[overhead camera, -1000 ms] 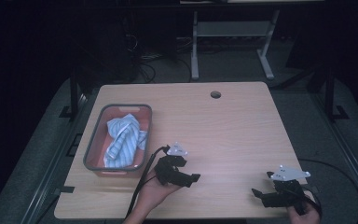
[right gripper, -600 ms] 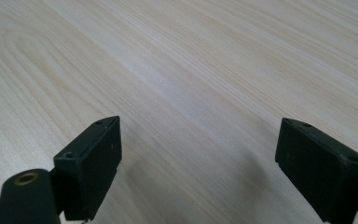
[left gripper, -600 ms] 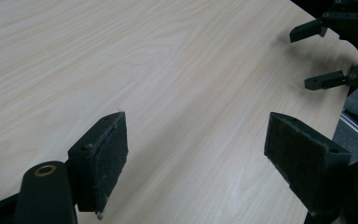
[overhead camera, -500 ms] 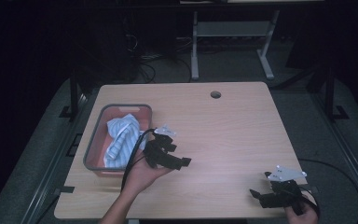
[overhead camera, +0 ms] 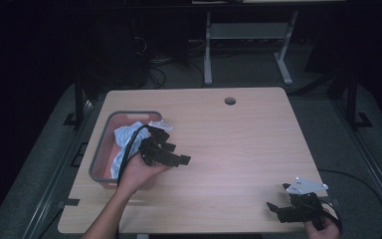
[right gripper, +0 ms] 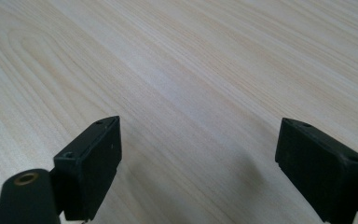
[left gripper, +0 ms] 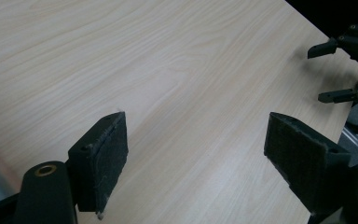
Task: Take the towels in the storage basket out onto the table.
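Left gripper (overhead camera: 171,154): held in the person's left hand (overhead camera: 137,172) at the right rim of the tray, near the table's left edge. Its jaws point toward the middle of the table and have just been opening; they now stand wide with nothing between them, as the left gripper view shows, with bare wood under the pads (left gripper: 112,154).

Right gripper (overhead camera: 278,209): at the table's front right corner, low over the wood, in the person's right hand (overhead camera: 323,229). Jaws spread wide, nothing between them; the right gripper view shows bare wood grain past its pads (right gripper: 102,154). It also shows far off in the left gripper view (left gripper: 335,70).

Tray (overhead camera: 99,149): grey-rimmed with a reddish inside, on the left part of the table close to the left edge.

Cloth (overhead camera: 124,137): pale blue and white, crumpled inside the tray; it may be striped, though the dim light makes that hard to tell. The left gripper's cable crosses over it.

Table (overhead camera: 238,149): light wood, with a round hole (overhead camera: 230,101) near its far edge.

Room: dark around the table.
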### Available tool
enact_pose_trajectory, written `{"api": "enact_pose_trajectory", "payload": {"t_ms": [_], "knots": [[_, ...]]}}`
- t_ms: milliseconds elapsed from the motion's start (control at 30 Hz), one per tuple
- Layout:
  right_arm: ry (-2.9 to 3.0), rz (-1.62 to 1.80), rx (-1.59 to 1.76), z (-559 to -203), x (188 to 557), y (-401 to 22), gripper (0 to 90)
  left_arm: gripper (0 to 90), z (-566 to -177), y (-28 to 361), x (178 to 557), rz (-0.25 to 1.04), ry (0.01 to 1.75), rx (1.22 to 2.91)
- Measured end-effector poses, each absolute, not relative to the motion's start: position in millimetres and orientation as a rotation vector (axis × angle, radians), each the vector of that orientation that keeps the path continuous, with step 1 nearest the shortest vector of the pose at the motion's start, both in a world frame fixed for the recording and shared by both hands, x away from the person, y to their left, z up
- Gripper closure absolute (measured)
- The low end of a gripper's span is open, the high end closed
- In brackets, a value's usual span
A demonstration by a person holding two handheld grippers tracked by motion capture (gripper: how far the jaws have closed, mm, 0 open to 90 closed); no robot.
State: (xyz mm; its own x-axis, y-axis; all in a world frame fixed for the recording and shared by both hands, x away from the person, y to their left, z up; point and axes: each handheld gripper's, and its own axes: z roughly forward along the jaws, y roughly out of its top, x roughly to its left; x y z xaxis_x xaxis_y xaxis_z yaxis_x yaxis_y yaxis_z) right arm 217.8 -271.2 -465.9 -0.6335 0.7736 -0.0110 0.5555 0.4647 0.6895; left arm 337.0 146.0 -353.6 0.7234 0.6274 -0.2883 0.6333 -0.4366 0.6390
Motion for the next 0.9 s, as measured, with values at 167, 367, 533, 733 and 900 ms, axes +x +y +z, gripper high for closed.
{"api": "enact_pose_trajectory", "payload": {"t_ms": [167,367,533,733,900], "knots": [[2.399,0.945,1.116,-467,219,-272,13.8,21.4,-349,164,345,-0.027,0.995,2.128],[2.397,0.943,1.122,-466,218,-271,13.8,21.4,-345,179,348,-0.035,1.016,2.104],[2.39,0.939,1.12,-466,218,-273,13.8,22.0,-343,197,351,-0.013,1.043,2.099],[2.392,0.94,1.117,-465,218,-272,13.8,22.0,-340,222,355,-0.008,1.094,2.057],[2.394,0.938,1.121,-466,217,-271,13.8,22.1,-340,247,360,0.037,1.175,2.03]]}}
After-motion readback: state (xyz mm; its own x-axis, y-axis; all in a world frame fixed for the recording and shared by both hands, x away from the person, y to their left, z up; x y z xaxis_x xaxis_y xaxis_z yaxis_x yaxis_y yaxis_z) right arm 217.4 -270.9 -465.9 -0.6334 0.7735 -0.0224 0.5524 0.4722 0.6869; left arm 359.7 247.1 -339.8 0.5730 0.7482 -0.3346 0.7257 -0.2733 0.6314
